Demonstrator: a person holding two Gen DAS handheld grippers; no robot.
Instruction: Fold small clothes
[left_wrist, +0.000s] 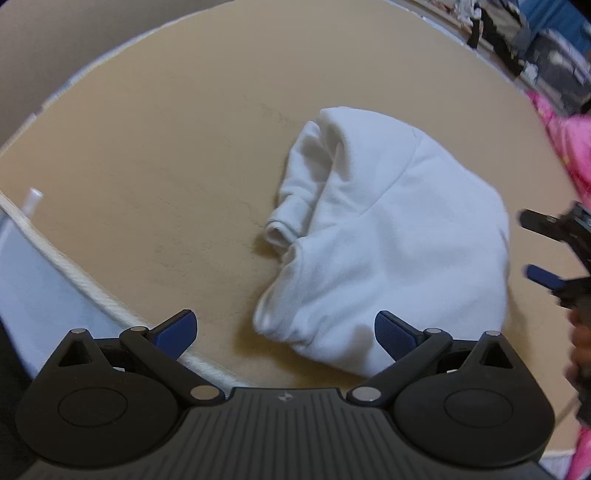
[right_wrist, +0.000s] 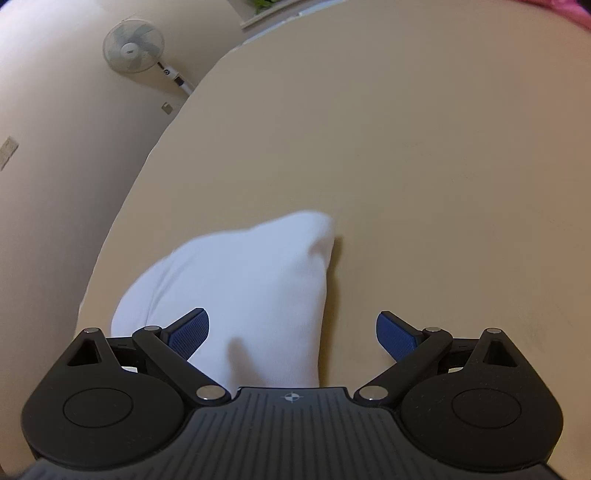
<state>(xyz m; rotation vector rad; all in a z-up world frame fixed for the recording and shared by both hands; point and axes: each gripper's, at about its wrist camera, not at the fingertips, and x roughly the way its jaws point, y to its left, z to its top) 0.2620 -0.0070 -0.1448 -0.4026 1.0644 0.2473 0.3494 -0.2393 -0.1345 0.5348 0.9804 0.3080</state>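
Note:
A small white garment (left_wrist: 384, 236) lies folded in a thick bundle on the tan table (left_wrist: 166, 147), a cuffed sleeve end poking out on its left side. My left gripper (left_wrist: 286, 334) hovers open above the bundle's near edge, with nothing between its blue pads. The right gripper (left_wrist: 543, 247) shows at the right edge of the left wrist view, open, just beside the bundle. In the right wrist view the same garment (right_wrist: 240, 288) lies under and ahead of my right gripper (right_wrist: 293, 334), whose blue pads stand wide apart and empty.
A white cloth (left_wrist: 33, 288) hangs off the table's near-left edge. Pink fabric (left_wrist: 569, 136) lies at the far right. A standing fan (right_wrist: 133, 46) is by the wall beyond the table. A hand (left_wrist: 581, 343) holds the right gripper.

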